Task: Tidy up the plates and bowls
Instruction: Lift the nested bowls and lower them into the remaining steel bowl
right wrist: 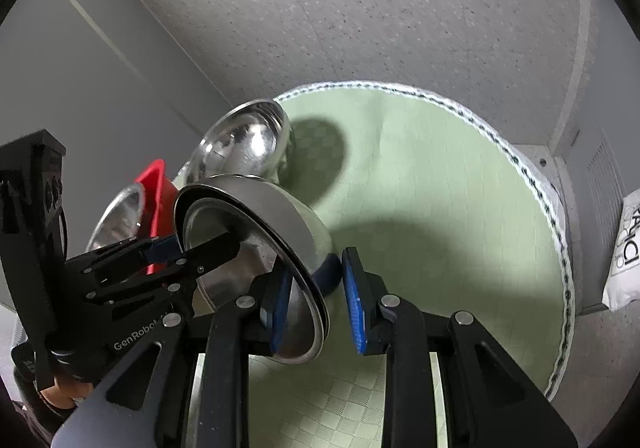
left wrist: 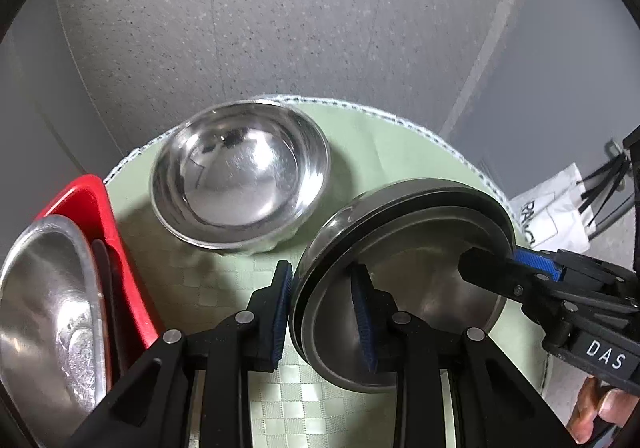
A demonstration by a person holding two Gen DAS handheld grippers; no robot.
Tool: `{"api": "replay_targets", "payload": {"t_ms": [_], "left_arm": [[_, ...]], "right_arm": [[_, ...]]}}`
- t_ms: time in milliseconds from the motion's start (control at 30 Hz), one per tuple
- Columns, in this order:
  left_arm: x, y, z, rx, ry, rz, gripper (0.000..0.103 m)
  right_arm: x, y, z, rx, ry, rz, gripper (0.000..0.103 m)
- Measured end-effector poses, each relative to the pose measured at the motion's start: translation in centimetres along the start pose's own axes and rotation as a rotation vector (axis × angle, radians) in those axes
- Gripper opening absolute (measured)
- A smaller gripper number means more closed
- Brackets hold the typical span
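Observation:
A steel bowl is held tilted above the round green table. My left gripper straddles its near rim, one finger inside and one outside. My right gripper straddles the opposite rim the same way. Whether the pads press the wall is unclear in both. A second steel bowl sits upright at the table's far left. A steel plate stands in a red rack at the left.
The table edge with its stitched border curves along the right. A white bag lies on the speckled floor to the right. A grey wall stands behind the rack.

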State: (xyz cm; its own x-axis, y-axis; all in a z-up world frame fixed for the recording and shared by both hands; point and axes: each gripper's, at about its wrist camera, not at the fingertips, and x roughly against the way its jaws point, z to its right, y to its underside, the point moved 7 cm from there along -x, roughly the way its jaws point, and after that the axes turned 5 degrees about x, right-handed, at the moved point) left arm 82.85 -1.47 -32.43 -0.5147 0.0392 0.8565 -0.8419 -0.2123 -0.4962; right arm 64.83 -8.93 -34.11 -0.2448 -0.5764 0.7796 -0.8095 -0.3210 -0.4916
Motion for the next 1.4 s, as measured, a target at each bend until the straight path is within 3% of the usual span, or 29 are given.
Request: {"api": "replay_targets", "payload": {"t_ms": [333,600,967,1300,1400], "left_arm": [[3.0,-3.5,-2.6,0.045,-0.042,0.077,0.026],[3.1,-7.5,-5.5,0.071,-0.114,0.114,0.026],[-3.0,-9.5,-6.7,0.088,-0.178,0.041,0.027],[-7.1,-11.4,-7.5,0.104,-0.19,-0.008,0.027],[-7.8,-11.8,-7.3,0.101,-0.189,-0.01,0.036]], "right_arm": [[-0.1,-4.3,-2.7,0.062,-0.057,0.027,0.026],[-4.2,-8.4,-4.5,0.09,-0.096,0.008,0.026],[-10.9,-9.7,-4.0,0.089,-0.073,-0.085,0.026],[-13.3,-9.2,-4.2,0.178,0.012,-0.099,0.027],[-13.3,-9.2,-4.5,0.204,0.04,-0.088,0.028]]}}
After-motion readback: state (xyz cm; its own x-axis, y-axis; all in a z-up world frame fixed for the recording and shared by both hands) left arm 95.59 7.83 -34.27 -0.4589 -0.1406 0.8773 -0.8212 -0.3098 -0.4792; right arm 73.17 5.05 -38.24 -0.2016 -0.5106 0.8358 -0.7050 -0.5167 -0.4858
